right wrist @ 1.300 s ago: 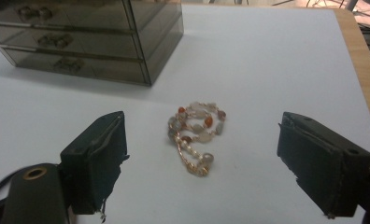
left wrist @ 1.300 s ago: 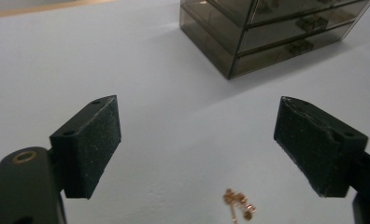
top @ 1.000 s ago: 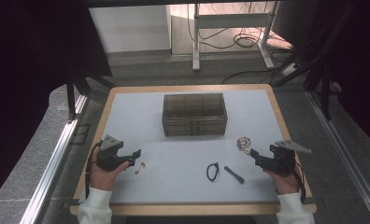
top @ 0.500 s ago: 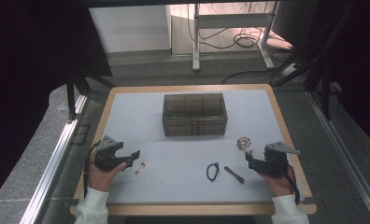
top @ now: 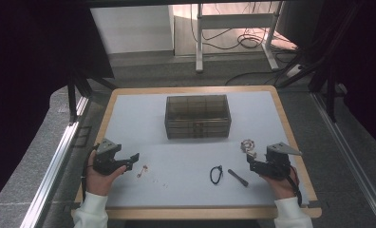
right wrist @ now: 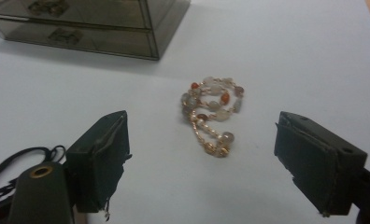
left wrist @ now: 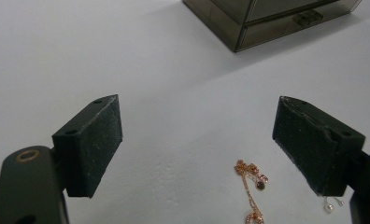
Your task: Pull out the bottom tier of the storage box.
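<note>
A smoky clear drawer box (top: pixel 198 116) (left wrist: pixel 267 18) (right wrist: pixel 89 23) stands at the table's middle back. My left gripper (top: pixel 130 159) (left wrist: pixel 197 114) is open just above the table at the near left. A thin gold necklace (top: pixel 142 170) (left wrist: pixel 251 186) lies just ahead of its jaws, with tiny pearl pieces (left wrist: pixel 331 205) beside the right jaw. My right gripper (top: pixel 250 163) (right wrist: pixel 202 120) is open at the near right. A coiled bead bracelet (top: pixel 248 145) (right wrist: pixel 212 112) lies on the table ahead of its jaws, untouched.
A black cord loop (top: pixel 216 174) (right wrist: pixel 15 163) and a short black stick (top: pixel 237 177) lie between the two grippers near the front. The white table top (top: pixel 143 118) has a wooden rim. Dark frames and cables stand beyond the far edge.
My right gripper has drawn slightly left and toward the near edge, its grey plate levelling. The left gripper has barely shifted. Both stay open.
</note>
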Demonstrator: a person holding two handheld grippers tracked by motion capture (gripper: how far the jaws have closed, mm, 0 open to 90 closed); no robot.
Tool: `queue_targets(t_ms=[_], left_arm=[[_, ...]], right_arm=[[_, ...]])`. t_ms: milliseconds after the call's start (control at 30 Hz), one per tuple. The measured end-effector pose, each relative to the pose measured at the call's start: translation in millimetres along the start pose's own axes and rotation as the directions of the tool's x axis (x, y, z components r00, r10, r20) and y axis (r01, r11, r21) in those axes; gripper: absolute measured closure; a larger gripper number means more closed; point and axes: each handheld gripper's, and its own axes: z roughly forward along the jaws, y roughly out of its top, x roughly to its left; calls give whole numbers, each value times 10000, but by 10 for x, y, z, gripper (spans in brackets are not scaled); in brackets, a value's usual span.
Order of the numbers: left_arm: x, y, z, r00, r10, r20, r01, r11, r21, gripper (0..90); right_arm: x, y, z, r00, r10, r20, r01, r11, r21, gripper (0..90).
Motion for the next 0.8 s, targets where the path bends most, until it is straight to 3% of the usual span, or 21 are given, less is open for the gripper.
queue_targets(t_ms=[400,633,800], left_arm=[[-4,-8,-59,9998,-123,151,123,9999,-10,158],[3,-5,-71,9998,-109,172,110,9999,-42,150],[-6,-2,-47,9997,-43,248,42,10000,29,146]], right_arm=[[147,195,-85,9989,-312,-353,303,9992,-250,217],[299,271,-59,9986,20,-522,-12,9999,165,249],[453,303,33,9990,-128,-431,152,9983,557,252]])
